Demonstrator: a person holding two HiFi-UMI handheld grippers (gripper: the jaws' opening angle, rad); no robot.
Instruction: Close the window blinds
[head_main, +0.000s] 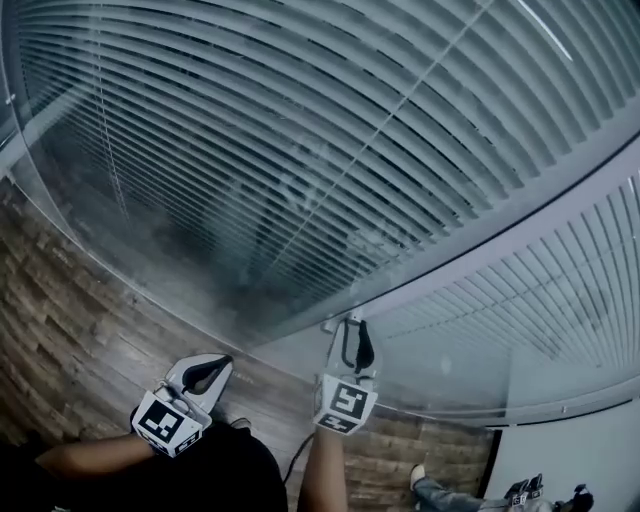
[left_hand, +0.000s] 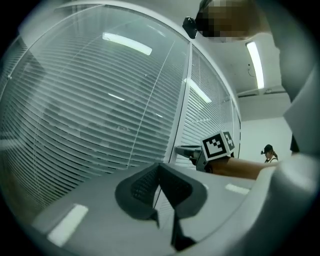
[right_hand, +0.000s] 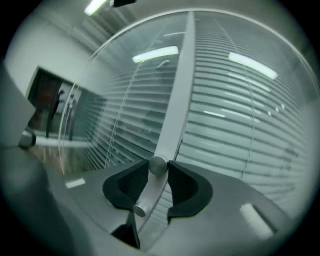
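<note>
The blinds (head_main: 300, 150) hang behind glass, slats apparently part-open, though reflections make that hard to judge. Their metal knob (right_hand: 146, 192) sticks out from the upright post (right_hand: 176, 95) btwn panes, w/ the right tongs (right_hand: 158, 167) clamped on its round end. The left tongs (left_hand: 160, 169) are pressed together, empty, over the wood floor (head_main: 80, 330).

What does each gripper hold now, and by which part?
The right gripper grips the silver knob on the window frame by its round head. The left gripper is shut, holding nothing.

white slatted blinds (head_main: 300, 130), brown wood-plank floor (head_main: 70, 300).
</note>
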